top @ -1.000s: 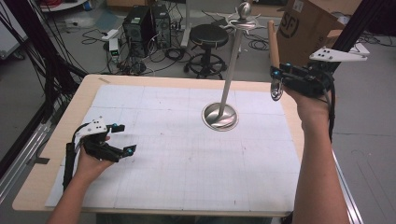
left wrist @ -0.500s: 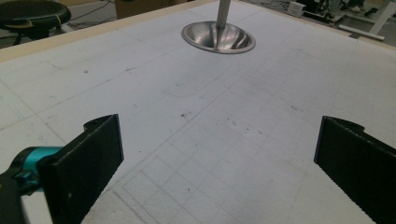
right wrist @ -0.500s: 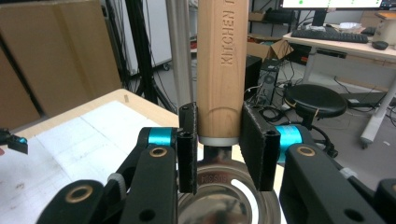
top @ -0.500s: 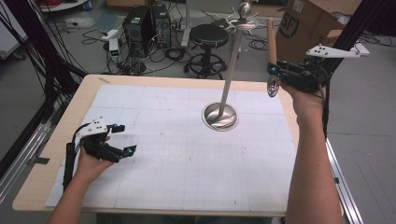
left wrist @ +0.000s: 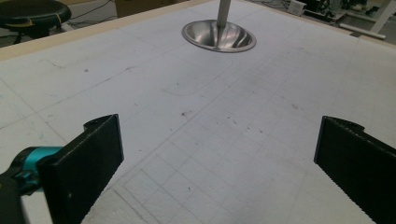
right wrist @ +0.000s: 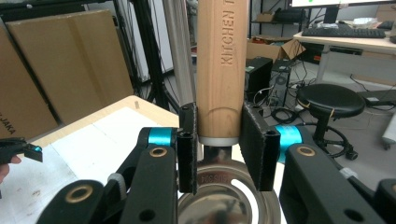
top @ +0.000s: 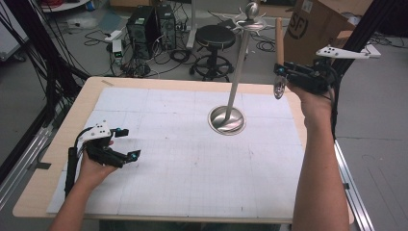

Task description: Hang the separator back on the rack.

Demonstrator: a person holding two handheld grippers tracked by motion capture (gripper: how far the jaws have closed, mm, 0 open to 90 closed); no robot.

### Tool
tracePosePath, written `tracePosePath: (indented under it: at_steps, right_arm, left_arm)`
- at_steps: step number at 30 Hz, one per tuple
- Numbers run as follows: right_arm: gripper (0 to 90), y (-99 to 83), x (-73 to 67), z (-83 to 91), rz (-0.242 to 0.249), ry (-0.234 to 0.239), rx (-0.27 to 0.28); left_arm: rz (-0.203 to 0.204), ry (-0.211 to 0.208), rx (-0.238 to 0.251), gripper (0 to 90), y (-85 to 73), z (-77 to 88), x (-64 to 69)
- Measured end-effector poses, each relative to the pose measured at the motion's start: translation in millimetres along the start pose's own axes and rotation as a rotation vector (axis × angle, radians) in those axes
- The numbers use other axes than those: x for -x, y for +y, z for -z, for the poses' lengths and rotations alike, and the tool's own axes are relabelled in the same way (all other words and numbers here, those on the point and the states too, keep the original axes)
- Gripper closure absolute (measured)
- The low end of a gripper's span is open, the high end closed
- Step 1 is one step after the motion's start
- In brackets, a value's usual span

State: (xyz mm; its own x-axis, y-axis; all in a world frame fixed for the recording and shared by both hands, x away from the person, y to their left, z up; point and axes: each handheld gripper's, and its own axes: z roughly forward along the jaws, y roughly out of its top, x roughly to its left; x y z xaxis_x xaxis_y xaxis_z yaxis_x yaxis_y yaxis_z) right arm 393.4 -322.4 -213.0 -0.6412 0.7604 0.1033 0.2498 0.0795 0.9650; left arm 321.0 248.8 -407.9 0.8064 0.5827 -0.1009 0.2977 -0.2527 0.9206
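Note:
A utensil with a wooden handle (top: 278, 41) (right wrist: 222, 70) and a shiny metal head (top: 277, 89) (right wrist: 219, 198) is held upright, handle up, above the table's far right edge. My right gripper (top: 279, 72) (right wrist: 219, 144) is shut on the bottom of that handle. Just left of it stands a metal stand: a round base (top: 226, 120) (left wrist: 218, 37), a slanted pole (top: 238, 67) (right wrist: 180, 56) and a top with hooks (top: 251, 14). My left gripper (top: 129, 143) (left wrist: 219, 158) rests open on the white mat at the near left, with nothing between its jaws.
A white gridded mat (top: 192, 159) covers the wooden table (top: 84, 103). Beyond the far edge are a black stool (top: 215, 36), computer towers (top: 144, 24), cables and a cardboard box (top: 317, 24). A black frame post runs along the left (top: 33, 53).
My right gripper has lifted the utensil a little and carried it left toward the stand's pole. The left gripper has stayed in place.

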Motion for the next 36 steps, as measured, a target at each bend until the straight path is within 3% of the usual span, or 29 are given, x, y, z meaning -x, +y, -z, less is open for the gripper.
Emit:
tracePosePath:
  at_steps: [16,20,36]
  right_arm:
    - [68.8,-1.9,-17.8,-8.3,0.076,0.039,-0.053]
    - [68.6,-2.4,-23.1,-14.2,0.104,0.031,-0.082]
    - [65.6,-0.8,-38.2,-40.0,0.129,0.009,-0.155]
  left_arm:
    - [0.000,0.001,0.002,1.8,0.2,-0.4,0.6]
    - [-0.001,-0.002,-0.002,1.8,-0.1,-0.9,0.5]
    - [-0.002,-0.002,-0.006,1.9,-0.1,-1.1,0.6]
